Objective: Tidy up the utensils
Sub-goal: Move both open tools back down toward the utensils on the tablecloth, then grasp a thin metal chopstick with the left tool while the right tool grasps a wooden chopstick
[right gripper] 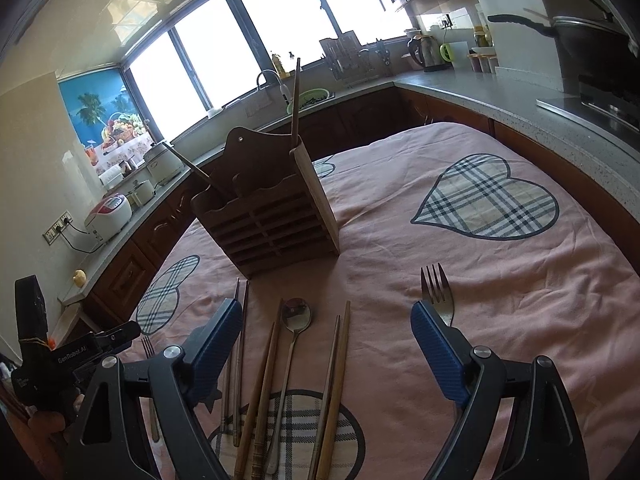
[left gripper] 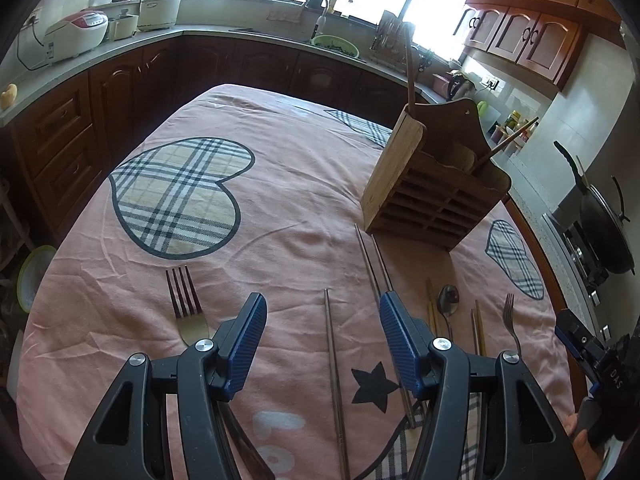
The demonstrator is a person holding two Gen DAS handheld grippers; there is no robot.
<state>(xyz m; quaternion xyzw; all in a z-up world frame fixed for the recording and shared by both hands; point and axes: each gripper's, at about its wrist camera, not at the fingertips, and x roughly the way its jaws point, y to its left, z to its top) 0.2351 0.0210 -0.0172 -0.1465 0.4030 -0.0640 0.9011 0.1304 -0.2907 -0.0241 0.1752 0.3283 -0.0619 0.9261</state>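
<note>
2 grippers' fingers wide, empty, pink heart-print cloth (left gripper: 280, 200), wood rack (right gripper: 272, 216), kitchen counters w/ windows.

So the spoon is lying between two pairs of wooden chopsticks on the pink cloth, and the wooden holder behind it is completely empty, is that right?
Not quite. The spoon does lie between two pairs of wooden chopsticks on the pink cloth, but the wooden holder is not empty: the right wrist view shows wooden handles sticking up out of it.

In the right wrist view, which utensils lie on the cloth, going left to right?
Small fork → metal chopsticks → wooden chopsticks → spoon → second wooden pair → large fork.
</note>
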